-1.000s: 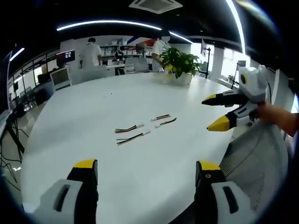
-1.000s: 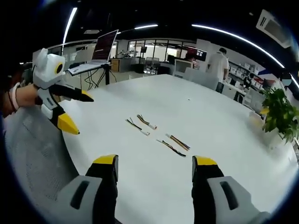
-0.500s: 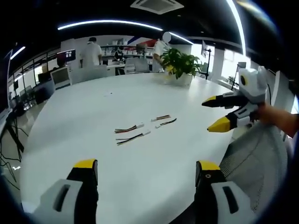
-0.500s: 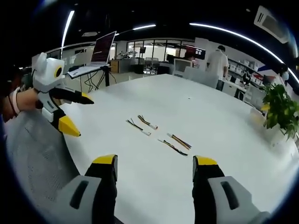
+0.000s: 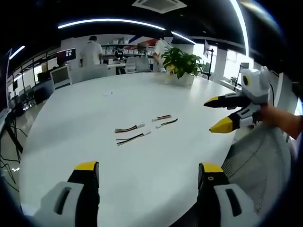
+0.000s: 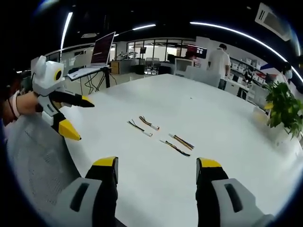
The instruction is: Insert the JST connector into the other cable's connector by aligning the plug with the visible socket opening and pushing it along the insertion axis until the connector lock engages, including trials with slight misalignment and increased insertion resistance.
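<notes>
On the white bench (image 5: 94, 113) in the left gripper view, four short cables are lying in two pairs near the middle, apparently staged within reach of both tools: the near pair (image 5: 129, 134) and the far pair (image 5: 164, 120), each with coloured wires ending in a small white connector. The left hand-held gripper (image 5: 147, 170) is hovering wide and empty at the bench edge; the right hand-held gripper (image 5: 219, 113) is entering from the right, jaws spread. In the right gripper view, the right hand-held gripper (image 6: 156, 165) is likewise standing wide, the left hand-held gripper (image 6: 75, 118) is waiting open, and the cables (image 6: 158, 135) are lying untouched between them, well apart from both.
</notes>
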`<control>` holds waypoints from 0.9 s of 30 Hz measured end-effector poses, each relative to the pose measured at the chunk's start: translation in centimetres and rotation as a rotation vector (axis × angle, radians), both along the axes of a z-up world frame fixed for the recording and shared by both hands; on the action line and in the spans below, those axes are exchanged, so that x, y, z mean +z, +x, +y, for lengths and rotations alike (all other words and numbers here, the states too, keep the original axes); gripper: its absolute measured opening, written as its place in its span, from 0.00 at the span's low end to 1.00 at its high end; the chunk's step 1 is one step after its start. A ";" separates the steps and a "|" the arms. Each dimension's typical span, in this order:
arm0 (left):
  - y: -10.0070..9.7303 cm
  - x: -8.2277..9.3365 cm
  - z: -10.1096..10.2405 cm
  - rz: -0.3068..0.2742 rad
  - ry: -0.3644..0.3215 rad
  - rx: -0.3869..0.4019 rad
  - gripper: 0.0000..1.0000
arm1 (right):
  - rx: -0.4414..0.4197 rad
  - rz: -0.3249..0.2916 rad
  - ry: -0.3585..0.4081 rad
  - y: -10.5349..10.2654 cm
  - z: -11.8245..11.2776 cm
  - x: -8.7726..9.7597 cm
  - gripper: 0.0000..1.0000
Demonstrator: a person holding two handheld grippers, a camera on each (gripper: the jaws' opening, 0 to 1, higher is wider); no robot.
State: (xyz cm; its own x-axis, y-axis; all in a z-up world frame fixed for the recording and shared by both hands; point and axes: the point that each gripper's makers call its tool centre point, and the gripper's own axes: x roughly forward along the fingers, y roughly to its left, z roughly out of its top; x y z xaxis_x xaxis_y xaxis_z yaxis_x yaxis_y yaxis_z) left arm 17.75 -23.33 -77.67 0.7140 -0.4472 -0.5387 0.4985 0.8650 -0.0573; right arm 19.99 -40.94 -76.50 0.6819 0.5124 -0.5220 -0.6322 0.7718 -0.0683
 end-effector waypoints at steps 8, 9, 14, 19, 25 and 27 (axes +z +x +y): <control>0.1 0.1 -0.1 -0.012 0.001 -0.006 0.83 | -0.001 0.004 0.002 0.0 0.0 0.0 0.65; 0.1 0.2 -0.1 -0.011 -0.001 -0.005 0.83 | -0.003 0.003 0.003 0.0 0.0 0.0 0.65; 0.1 0.3 0.0 -0.016 -0.005 0.000 0.83 | 0.001 0.003 -0.002 -0.1 0.0 0.0 0.64; 0.1 0.5 0.2 -0.022 -0.007 0.007 0.83 | 0.002 -0.001 -0.002 -0.1 0.0 0.1 0.64; 0.2 0.7 0.3 -0.032 -0.010 0.015 0.83 | -0.009 -0.025 0.018 0.1 -0.2 0.8 0.63; 0.2 0.8 0.1 -0.031 -0.014 0.010 0.83 | -0.014 -0.021 0.034 0.2 -0.2 0.9 0.63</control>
State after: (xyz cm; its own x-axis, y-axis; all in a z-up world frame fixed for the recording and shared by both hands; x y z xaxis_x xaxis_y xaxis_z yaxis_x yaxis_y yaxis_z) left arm 17.95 -23.22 -76.91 0.7350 -0.4472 -0.5097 0.4915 0.8692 -0.0539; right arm 20.16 -41.16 -75.63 0.6999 0.5196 -0.4900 -0.6198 0.7828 -0.0554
